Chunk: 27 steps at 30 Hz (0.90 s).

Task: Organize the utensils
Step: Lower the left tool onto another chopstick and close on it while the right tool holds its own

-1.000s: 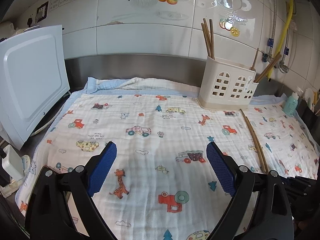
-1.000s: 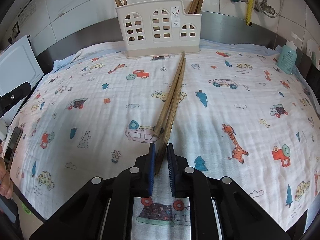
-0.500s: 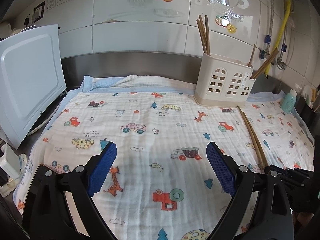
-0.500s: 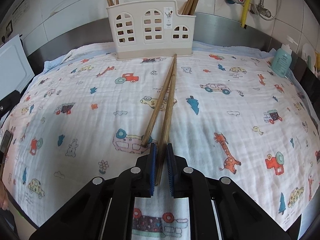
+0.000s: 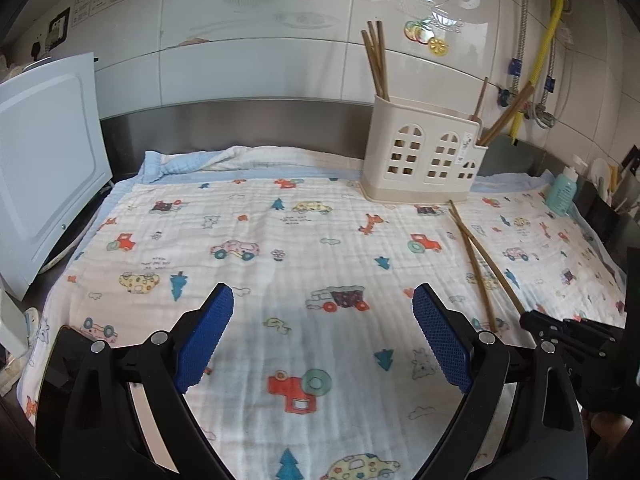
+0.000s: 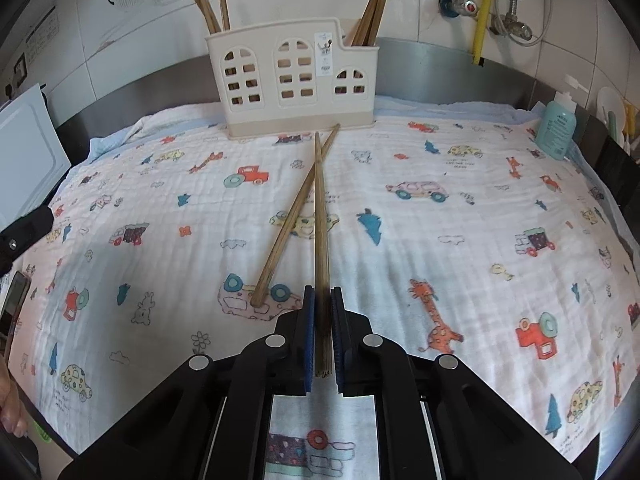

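Now right gripper [image 6: 321, 300] clamps one chopstick [image 6: 320, 216]; left gripper [image 5: 324, 312] gapes wide, empty

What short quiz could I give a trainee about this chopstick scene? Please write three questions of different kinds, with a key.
1. True or false: the right gripper is shut on one chopstick.
2. Where does the second loose chopstick lie? A) on the printed cloth B) inside the holder C) between the left gripper's pads
3. Fill in: the left gripper is ___ and holds nothing.

Key:
1. True.
2. A; it crosses the held chopstick near their far ends, in front of the cream utensil holder.
3. Open.
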Motion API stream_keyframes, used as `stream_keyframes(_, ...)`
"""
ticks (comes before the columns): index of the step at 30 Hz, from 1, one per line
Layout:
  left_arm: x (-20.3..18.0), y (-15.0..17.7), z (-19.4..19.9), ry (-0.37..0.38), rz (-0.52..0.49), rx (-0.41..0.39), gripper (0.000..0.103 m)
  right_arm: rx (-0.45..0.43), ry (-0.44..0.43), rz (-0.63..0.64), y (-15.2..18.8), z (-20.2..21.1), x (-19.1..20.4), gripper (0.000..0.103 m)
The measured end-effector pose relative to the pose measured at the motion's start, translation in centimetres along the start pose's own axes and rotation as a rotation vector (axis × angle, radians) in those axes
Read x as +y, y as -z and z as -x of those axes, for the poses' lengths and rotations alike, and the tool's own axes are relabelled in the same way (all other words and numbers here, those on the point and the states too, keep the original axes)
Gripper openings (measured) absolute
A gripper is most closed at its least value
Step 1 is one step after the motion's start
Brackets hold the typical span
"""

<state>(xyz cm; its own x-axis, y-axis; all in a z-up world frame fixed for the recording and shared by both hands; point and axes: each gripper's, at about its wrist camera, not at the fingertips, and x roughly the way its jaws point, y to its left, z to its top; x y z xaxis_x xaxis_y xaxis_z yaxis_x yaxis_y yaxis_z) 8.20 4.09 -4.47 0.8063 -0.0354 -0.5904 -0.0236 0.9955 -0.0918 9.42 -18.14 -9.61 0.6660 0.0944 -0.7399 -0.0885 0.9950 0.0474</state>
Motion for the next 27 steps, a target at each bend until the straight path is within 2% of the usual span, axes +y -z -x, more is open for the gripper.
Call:
stream_keyframes(3, -1.1, 0.2, 0.0, 0.024, -0.016, 0.006, 0.090, -0.030, -0.007, -0.013, -0.2, 1.1, -0.9, 0.008)
stream_keyframes(13, -7.0, 1.2, -0.8, 0.210, -0.083, 0.043, 0.088, -0.136, -0.036, -0.061, -0.9, 4.9, -4.3, 0.007)
stream_keyframes(16, -8.9, 1.4, -1.4, 0.239, -0.107, 0.056, 0.088, -0.156, -0.048, -0.070, -1.0, 5.7, -5.3, 0.007)
stream_keyframes(17, -9.5, 1.4, -1.7, 0.256, -0.111, 0.064, 0.078, -0.161, -0.050, -0.071, -1.0, 5.9, -5.5, 0.007)
stream_keyframes(22, -11.6, 1.2, -4.2, 0.305, -0.106, 0.136, 0.058, -0.180, -0.066, -0.089, -1.0, 6.6, -7.1, 0.007)
stream_keyframes(27, -13.1, 1.1, -6.5, 0.308, -0.106, 0.190, 0.044, -0.184, -0.071, -0.080, -1.2, 6.6, -8.5, 0.007)
